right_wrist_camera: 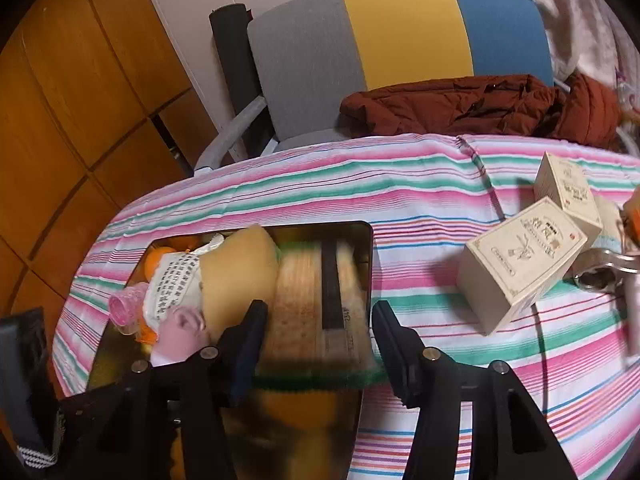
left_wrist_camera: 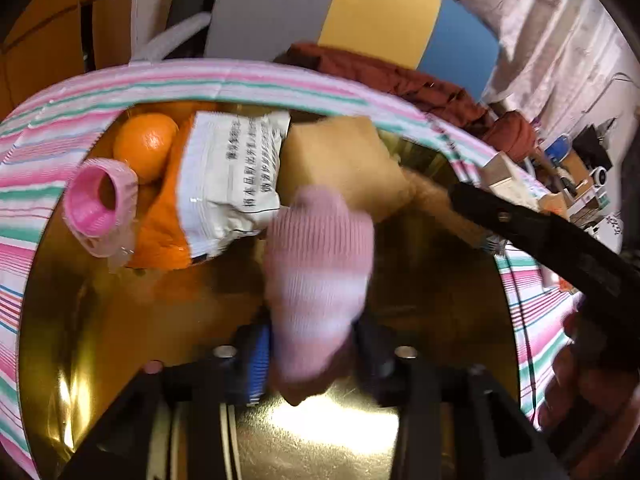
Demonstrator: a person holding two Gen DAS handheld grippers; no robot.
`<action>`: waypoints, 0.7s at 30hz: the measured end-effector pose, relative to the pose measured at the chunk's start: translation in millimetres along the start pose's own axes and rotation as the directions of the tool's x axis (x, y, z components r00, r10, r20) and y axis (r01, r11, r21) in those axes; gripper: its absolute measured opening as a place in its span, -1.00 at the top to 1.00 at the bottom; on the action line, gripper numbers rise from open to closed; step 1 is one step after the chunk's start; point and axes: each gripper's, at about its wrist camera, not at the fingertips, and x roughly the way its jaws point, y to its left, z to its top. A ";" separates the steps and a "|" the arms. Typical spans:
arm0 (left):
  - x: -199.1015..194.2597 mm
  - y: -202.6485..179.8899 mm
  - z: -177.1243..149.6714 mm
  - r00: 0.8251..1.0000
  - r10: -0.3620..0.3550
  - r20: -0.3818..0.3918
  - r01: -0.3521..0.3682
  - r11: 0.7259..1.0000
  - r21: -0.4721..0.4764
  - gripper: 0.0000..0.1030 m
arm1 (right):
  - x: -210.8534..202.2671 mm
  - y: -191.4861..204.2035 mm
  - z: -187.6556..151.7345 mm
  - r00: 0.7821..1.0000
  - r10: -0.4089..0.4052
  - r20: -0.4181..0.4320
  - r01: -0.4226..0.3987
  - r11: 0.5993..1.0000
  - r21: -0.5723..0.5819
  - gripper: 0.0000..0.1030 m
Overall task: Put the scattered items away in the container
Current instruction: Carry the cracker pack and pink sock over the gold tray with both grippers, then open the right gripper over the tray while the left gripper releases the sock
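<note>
A pink, green and white striped cloth covers the bench, with a grey, yellow and blue chair holding a rust jacket behind it and wood panelling to the left. Two cream boxes stand on the cloth, well apart from the gold tin. Inside it lie an orange, a printed packet, a pink roller and a tan sponge. The left gripper has jaws open around a pink sock; whether they press it I cannot tell. The right gripper stands wide over a scouring pad.
</note>
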 end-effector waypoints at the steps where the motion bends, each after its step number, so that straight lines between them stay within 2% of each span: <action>1: 1.4 0.7 0.6 1.000 0.007 -0.013 -0.007 1.000 -0.006 -0.09 | -3.4 0.3 -1.2 1.000 0.000 0.010 0.000 1.000 -0.004 -0.24; 5: -7.9 3.8 -3.1 1.000 0.014 0.006 -0.014 0.999 -0.043 -0.09 | -20.5 -2.3 -10.9 0.999 0.003 0.048 -0.003 1.000 -0.011 -0.24; 8: -15.0 8.3 -4.4 1.000 0.010 0.020 -0.008 0.996 -0.087 -0.10 | -33.9 -9.6 -19.5 0.997 0.023 0.077 -0.025 1.000 0.018 -0.24; 11: -14.7 14.1 -7.4 0.999 0.036 0.015 -0.035 0.994 -0.100 -0.09 | -43.6 -16.7 -26.7 0.996 0.034 0.085 -0.039 0.998 0.056 -0.24; 12: -14.5 16.2 -8.7 0.998 0.056 0.016 -0.054 0.993 -0.103 0.04 | -46.4 -18.4 -29.0 0.996 0.037 0.086 -0.043 0.997 0.067 -0.24; 13: -14.2 19.2 -9.0 0.998 0.067 0.015 -0.065 0.992 -0.110 0.29 | -48.9 -19.7 -31.3 0.995 0.038 0.088 -0.045 0.996 0.073 -0.24; 14: -13.5 22.2 -8.6 0.998 0.069 0.012 -0.067 0.990 -0.124 0.30 | -51.5 -21.0 -33.5 0.995 0.038 0.091 -0.045 0.996 0.077 -0.24; 17: -12.8 25.5 -3.1 0.999 0.045 0.021 -0.041 0.986 -0.160 0.30 | -57.6 -24.1 -38.2 0.994 0.035 0.100 -0.043 0.996 0.079 -0.24; 19: -11.2 23.9 0.1 0.998 0.049 0.025 -0.045 0.989 -0.140 0.28 | -60.1 -26.9 -40.6 0.994 0.036 0.103 -0.045 0.995 0.085 -0.25; 20: -9.8 22.5 0.6 0.998 0.068 0.014 -0.066 0.990 -0.126 0.23 | -61.1 -28.5 -41.5 0.994 0.038 0.102 -0.047 0.995 0.089 -0.24; 21: -9.2 21.4 -0.2 0.995 0.098 -0.002 -0.098 0.988 -0.121 0.06 | -62.3 -30.3 -42.2 0.994 0.039 0.103 -0.049 0.994 0.094 -0.24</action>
